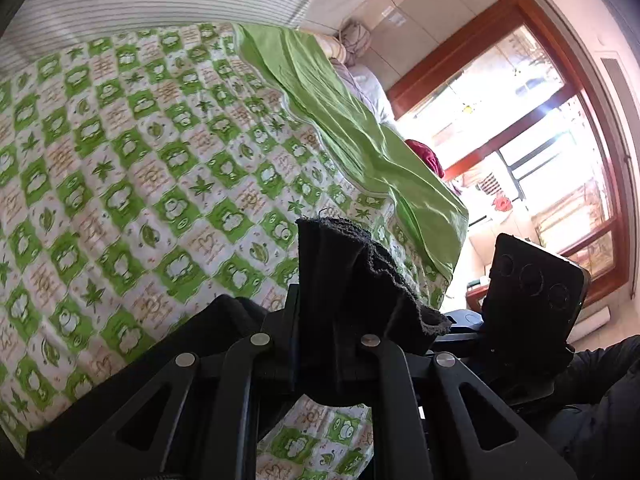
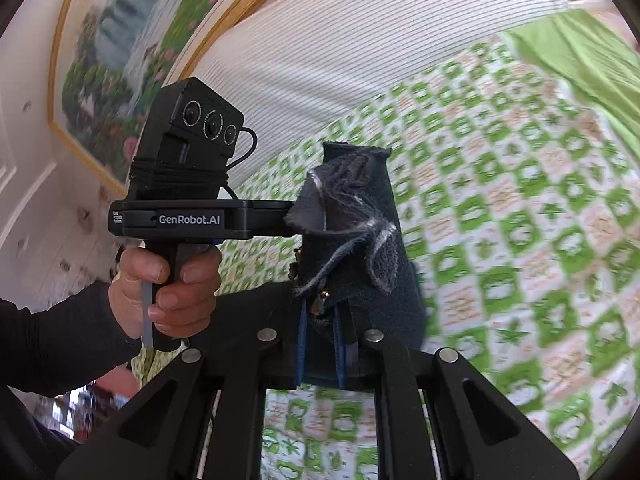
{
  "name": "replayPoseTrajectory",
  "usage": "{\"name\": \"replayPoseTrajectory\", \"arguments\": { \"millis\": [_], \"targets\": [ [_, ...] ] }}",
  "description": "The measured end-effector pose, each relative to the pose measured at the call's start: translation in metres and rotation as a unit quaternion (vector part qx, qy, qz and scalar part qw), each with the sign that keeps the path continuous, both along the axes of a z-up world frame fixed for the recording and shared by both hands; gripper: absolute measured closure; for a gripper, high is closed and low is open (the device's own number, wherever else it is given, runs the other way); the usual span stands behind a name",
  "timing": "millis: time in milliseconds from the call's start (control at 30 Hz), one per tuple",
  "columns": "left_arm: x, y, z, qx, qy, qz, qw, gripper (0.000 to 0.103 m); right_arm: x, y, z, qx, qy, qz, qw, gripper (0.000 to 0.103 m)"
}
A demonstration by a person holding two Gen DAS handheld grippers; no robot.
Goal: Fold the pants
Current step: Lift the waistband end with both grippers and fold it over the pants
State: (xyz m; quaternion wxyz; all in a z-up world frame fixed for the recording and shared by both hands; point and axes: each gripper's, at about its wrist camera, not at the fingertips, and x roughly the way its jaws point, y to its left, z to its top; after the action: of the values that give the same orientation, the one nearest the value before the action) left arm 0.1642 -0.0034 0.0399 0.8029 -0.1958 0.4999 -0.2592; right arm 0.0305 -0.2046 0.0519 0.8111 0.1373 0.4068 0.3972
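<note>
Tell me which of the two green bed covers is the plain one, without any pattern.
The solid green sheet along the bed's window side is plain. The quilt beside it is checked with frogs and leaves.

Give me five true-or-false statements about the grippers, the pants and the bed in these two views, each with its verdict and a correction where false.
1. The left gripper is shut on the dark pants. True.
2. The right gripper is open, holding nothing. False: it is shut on the pants too.
3. The pants lie flat on the bedspread. False: both grippers hold bunched fabric up above it.
4. The bedspread is checked green and white. True.
5. A plain green sheet lies along the bed's side nearer the window. True.
</note>
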Motion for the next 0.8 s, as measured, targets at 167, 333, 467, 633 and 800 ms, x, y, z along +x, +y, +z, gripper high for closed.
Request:
{"name": "replayPoseTrajectory", "arguments": {
  "millis": [167,333,467,633,800],
  "targets": [
    [-0.033,0.034,-0.017,-0.014,0.013,0.054,0.9984,0.092,-0.005,0.032,-0.013,-0.023,0.008,0.051,0.998,0.09],
    [-0.06,0.064,-0.039,-0.029,0.027,0.102,0.994,0.092,-0.005,0.064,-0.033,-0.049,0.022,0.093,0.994,0.09],
    [-0.073,0.084,-0.059,-0.039,0.04,0.132,0.9897,0.093,0.0,0.085,-0.048,-0.072,0.031,0.119,0.99,0.09],
    [-0.087,0.1,-0.081,-0.048,0.061,0.163,0.9835,0.092,0.003,0.107,-0.067,-0.099,0.046,0.144,0.983,0.087],
    [-0.102,0.108,-0.098,-0.049,0.08,0.182,0.9788,0.092,0.005,0.12,-0.082,-0.12,0.061,0.162,0.977,0.086]
  ]
}}
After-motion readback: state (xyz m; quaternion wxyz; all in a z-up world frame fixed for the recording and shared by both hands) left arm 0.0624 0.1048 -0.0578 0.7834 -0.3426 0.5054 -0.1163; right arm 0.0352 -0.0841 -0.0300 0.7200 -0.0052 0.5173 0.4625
